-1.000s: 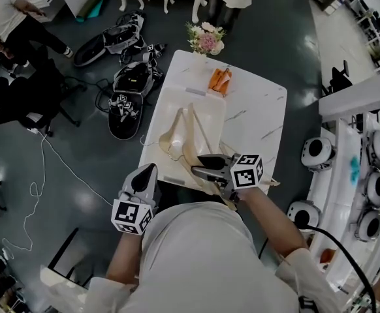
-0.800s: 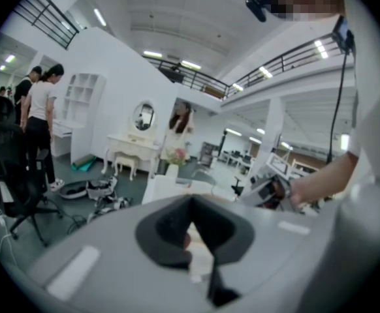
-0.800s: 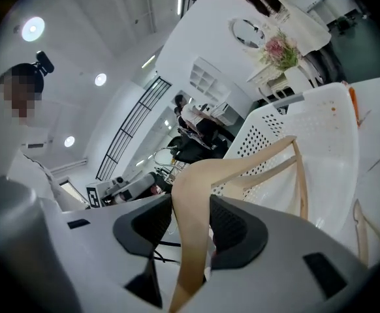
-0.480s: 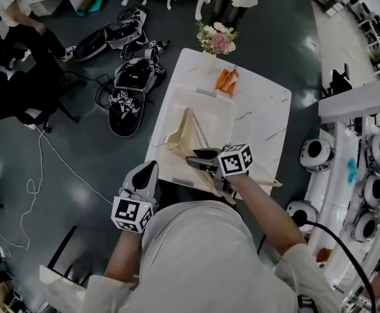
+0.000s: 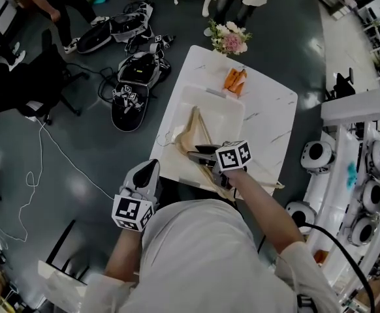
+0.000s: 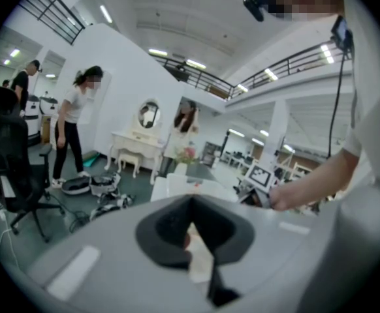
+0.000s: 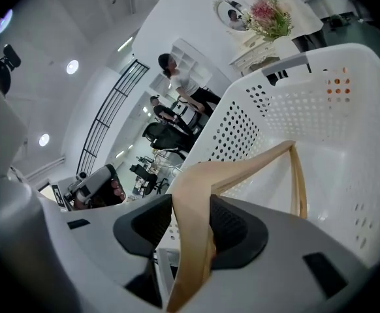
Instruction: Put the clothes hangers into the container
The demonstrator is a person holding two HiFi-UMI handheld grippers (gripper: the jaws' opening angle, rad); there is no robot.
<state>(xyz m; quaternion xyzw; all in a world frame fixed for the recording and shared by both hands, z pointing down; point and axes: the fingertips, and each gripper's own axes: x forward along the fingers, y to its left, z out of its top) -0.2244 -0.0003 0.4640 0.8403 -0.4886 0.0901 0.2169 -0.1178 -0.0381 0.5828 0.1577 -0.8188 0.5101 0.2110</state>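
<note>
Hanger (image 5: 192, 130): was over the container (image 5: 228, 104), its far end dipped below the rim; I could not tell if it touched the floor.
Right tongs (image 5: 200, 156): at the container's near edge, pinching the hanger's near arm (image 7: 191, 222) between both pads.
Long axis: ran away from my tongs along the container's length, tilted downward.
Left tongs (image 5: 147, 169): pressed together on nothing, off the container's near-left corner, well apart from it.
Nearer hand: the right; I judged lowering and letting go was its job alone.
Second hanger (image 5: 271, 185): lay on the table (image 5: 268, 119), nearer me than the container.
</note>
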